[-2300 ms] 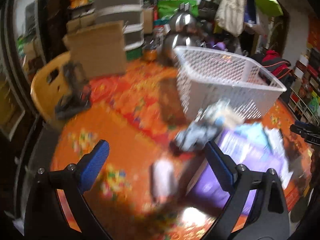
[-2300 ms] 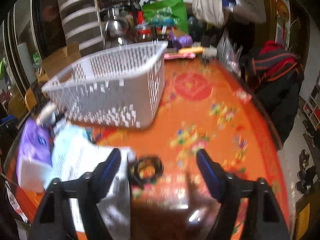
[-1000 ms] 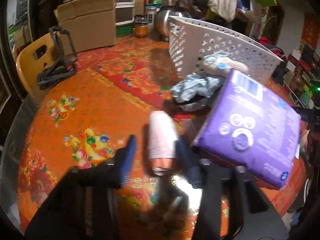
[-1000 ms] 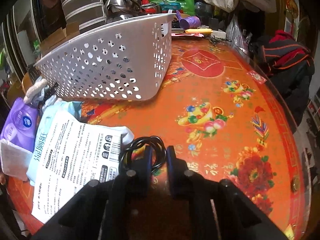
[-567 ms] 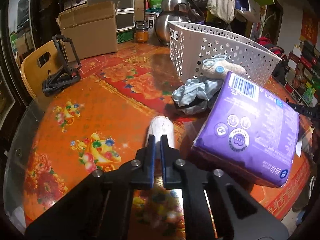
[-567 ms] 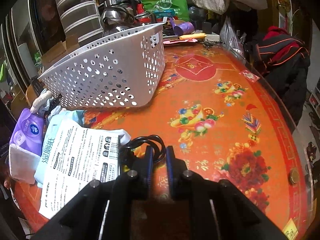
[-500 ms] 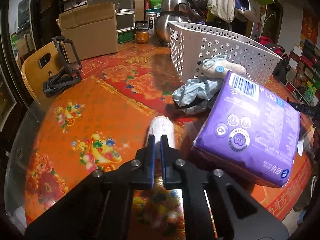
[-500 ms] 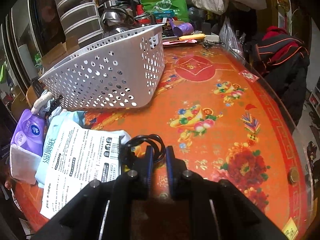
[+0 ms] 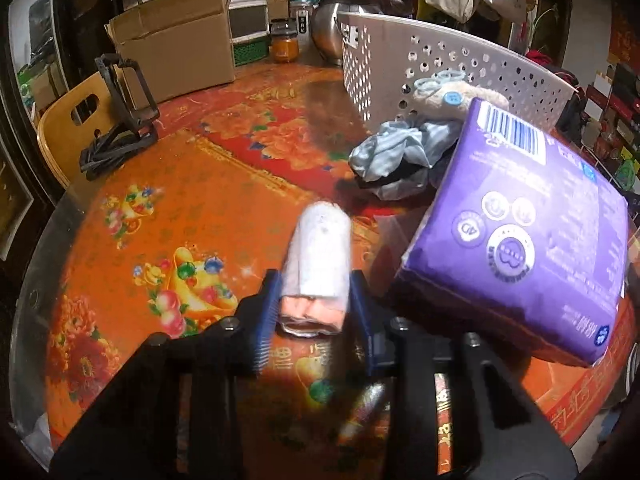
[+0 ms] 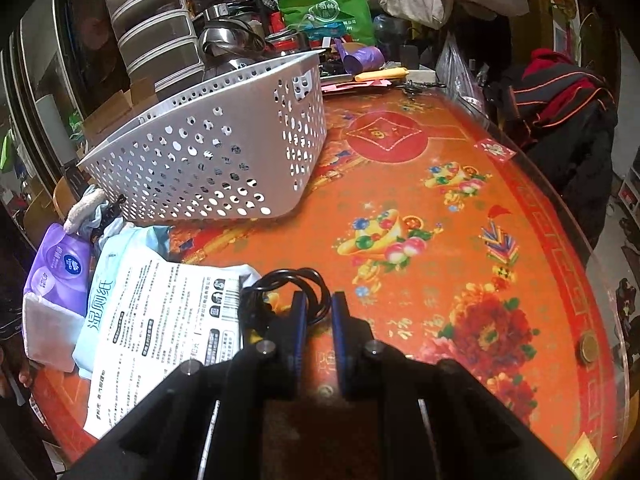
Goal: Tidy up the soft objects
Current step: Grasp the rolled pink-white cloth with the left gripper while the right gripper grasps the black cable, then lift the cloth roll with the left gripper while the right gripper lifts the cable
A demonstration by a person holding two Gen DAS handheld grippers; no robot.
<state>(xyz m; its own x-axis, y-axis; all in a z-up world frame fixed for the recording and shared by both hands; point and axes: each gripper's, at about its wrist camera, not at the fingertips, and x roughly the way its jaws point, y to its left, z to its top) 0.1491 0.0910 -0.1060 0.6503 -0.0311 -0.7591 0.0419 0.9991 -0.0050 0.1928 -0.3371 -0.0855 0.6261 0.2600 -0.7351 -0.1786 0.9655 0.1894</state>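
A white and pink rolled cloth (image 9: pixel 320 252) lies on the orange table (image 9: pixel 180 184), its near end between the blue pads of my left gripper (image 9: pixel 312 300). The jaws are opening, with the pads close beside the roll. To the right lie a purple tissue pack (image 9: pixel 520 232), a crumpled grey cloth (image 9: pixel 400 156) and a small plush toy (image 9: pixel 452 98), all against the white perforated basket (image 9: pixel 440 60). My right gripper (image 10: pixel 319 308) is shut on a black coiled cord (image 10: pixel 280 280), beside a wet-wipe pack (image 10: pixel 160 312) in front of the basket (image 10: pixel 216 160).
At the table's far left stand a cardboard box (image 9: pixel 176 48) and a black folding stand (image 9: pixel 120 120), with a yellow chair (image 9: pixel 68 132) behind. A steel kettle (image 9: pixel 340 20) and a jar (image 9: pixel 285 42) sit behind the basket. A coin (image 10: pixel 590 350) lies near the right edge.
The left jaws stood spread at the roll, closed with the roll ahead of them, and now stand apart around its near end. The right gripper kept its grip on the black cord.
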